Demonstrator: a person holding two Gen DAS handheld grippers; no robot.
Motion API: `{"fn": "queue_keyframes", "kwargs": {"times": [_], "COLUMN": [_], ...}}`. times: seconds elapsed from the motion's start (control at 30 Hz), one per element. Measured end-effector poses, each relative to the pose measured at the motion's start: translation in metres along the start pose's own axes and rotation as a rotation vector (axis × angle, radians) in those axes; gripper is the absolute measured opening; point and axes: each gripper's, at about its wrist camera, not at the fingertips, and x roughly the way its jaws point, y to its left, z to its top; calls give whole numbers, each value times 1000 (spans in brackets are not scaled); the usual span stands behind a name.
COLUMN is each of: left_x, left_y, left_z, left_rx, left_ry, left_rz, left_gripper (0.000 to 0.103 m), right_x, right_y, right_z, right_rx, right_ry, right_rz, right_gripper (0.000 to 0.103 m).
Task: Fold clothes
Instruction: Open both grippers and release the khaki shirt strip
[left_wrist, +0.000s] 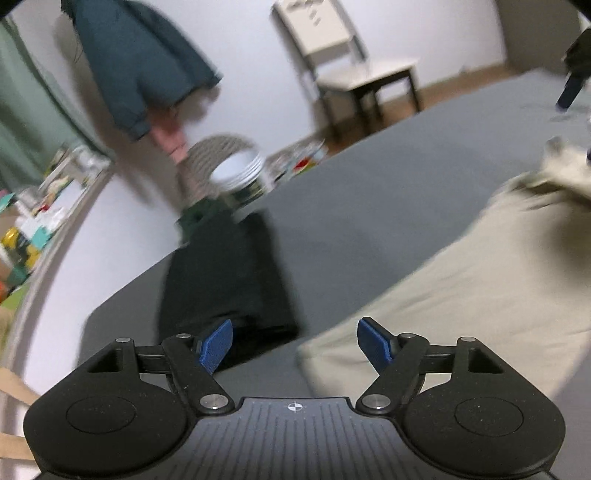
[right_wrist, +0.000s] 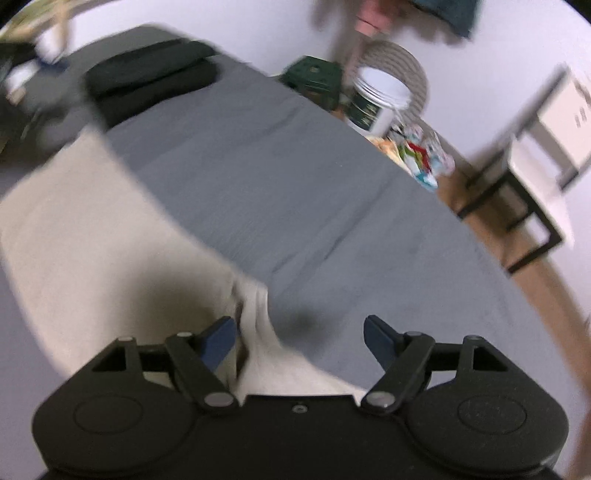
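Observation:
A beige garment (left_wrist: 480, 269) lies spread on the grey bed sheet (left_wrist: 369, 192), its near corner just right of my left gripper (left_wrist: 295, 341). That gripper is open, with only sheet between its blue fingertips. A folded black garment (left_wrist: 225, 273) lies ahead of it to the left. In the right wrist view the beige garment (right_wrist: 96, 229) fills the left side, with a bunched ridge running down under my right gripper (right_wrist: 301, 339). The right gripper is open and hovers above the ridge; the pads do not press on cloth. The black garment (right_wrist: 151, 77) sits at the far end.
A white tub (right_wrist: 380, 99) and a woven basket (right_wrist: 402, 62) stand past the bed's edge (left_wrist: 122, 291), next to colourful clutter (right_wrist: 421, 155). A white chair (left_wrist: 354, 70) stands on the wood floor. A dark green coat (left_wrist: 140, 62) hangs on the wall. Both views are blurred.

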Motion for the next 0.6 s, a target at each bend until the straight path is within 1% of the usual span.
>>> {"fn": "queue_keyframes", "kwargs": {"times": [0.07, 0.13, 0.17, 0.23, 0.3, 0.37, 0.47, 0.6], "left_x": [-15, -23, -27, -32, -31, -23, -16, -6], "left_y": [-29, -61, -77, -108, -132, -149, -164, -164], "left_z": [-3, -8, -10, -14, -15, -15, -23, -33], "left_rx": [4, 17, 23, 31, 22, -5, -65, -152], "left_ry": [-45, -73, -87, -106, -101, -85, -62, -21], "left_rz": [-65, -132, -165, -222, -251, -271, -280, -290], "left_gripper": [76, 76, 76, 76, 76, 76, 76, 76], "right_x": [-25, -46, -56, -70, -69, -62, -51, -30], "right_y": [17, 38, 50, 77, 98, 118, 144, 155], "right_z": [-22, -48, -62, -92, -112, -129, -153, -171], "right_rx": [-120, -255, -329, -495, -629, -752, -925, -1045], "right_ry": [-5, -27, -50, -125, -162, -184, -213, -230], "right_rz": [16, 1, -24, -111, -175, -230, -306, -344], "right_gripper": [77, 77, 77, 75, 74, 69, 65, 62]}}
